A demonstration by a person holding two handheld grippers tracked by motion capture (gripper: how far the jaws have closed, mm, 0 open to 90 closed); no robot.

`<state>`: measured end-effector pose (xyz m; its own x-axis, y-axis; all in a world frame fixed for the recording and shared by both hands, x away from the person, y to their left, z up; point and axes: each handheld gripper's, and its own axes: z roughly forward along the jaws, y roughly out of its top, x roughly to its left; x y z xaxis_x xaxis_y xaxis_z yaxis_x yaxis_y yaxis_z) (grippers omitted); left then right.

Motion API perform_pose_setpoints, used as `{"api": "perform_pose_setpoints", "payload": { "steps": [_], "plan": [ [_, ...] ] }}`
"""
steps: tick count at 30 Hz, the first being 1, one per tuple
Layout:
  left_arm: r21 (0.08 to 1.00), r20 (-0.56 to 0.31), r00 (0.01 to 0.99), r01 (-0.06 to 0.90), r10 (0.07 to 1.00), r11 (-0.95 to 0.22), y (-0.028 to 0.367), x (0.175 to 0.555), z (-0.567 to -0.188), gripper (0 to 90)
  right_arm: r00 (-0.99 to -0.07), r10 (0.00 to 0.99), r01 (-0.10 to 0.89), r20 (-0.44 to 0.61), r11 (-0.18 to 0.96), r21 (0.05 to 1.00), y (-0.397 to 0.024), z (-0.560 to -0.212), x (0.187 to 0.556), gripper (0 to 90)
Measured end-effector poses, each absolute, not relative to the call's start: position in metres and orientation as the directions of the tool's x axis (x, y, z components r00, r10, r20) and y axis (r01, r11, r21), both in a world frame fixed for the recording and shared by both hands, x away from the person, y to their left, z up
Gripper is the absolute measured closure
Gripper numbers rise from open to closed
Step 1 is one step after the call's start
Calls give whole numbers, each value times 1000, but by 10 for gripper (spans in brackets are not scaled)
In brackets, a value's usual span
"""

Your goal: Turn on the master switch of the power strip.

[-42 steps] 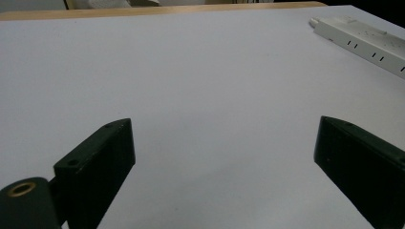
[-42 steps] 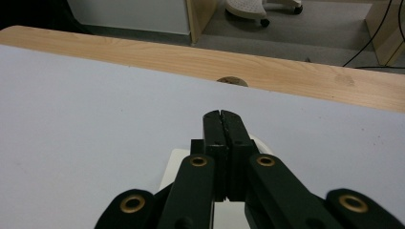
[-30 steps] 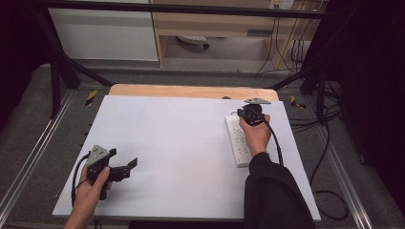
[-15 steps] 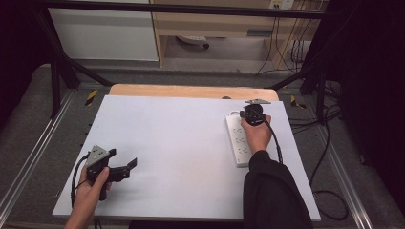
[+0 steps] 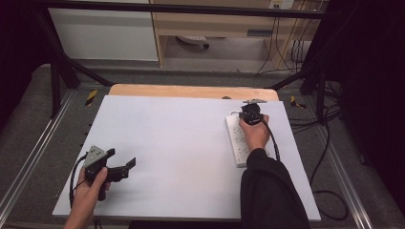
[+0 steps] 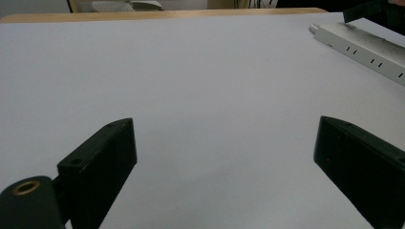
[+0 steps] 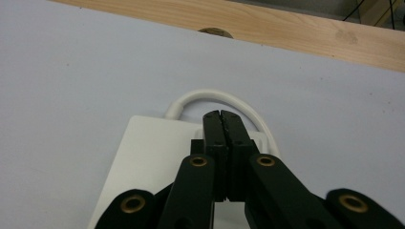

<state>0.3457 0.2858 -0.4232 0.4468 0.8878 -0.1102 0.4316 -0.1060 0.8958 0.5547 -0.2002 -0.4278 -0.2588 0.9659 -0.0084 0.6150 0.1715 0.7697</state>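
Observation:
A white power strip (image 5: 237,142) lies along the right side of the white table top (image 5: 176,143); it also shows far off in the left gripper view (image 6: 363,47). My right gripper (image 5: 249,111) points down over the strip's far end, held by a hand in a black sleeve. In the right gripper view its jaws (image 7: 221,114) are shut flat together with nothing between them, above the strip's end (image 7: 143,157) where the white cable (image 7: 210,94) loops out. Whether the tips touch the strip I cannot tell. My left gripper (image 5: 122,158) rests open at the near left, nothing between its jaws (image 6: 224,128).
A wooden strip (image 5: 191,90) runs along the table's far edge, with a round mark (image 7: 215,32) in it. Black frame bars (image 5: 57,71) and metal rails flank the table. Cables (image 5: 325,143) hang off the right side.

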Motion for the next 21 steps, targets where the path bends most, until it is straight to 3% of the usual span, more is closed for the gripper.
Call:
{"api": "perform_pose_setpoints", "payload": {
  "steps": [21],
  "plan": [
    [900,-114,434,427,894,-93,287,346,-422,74,-241,970,629,-18,170,759,-206,-428,555,900]
  ]
}}
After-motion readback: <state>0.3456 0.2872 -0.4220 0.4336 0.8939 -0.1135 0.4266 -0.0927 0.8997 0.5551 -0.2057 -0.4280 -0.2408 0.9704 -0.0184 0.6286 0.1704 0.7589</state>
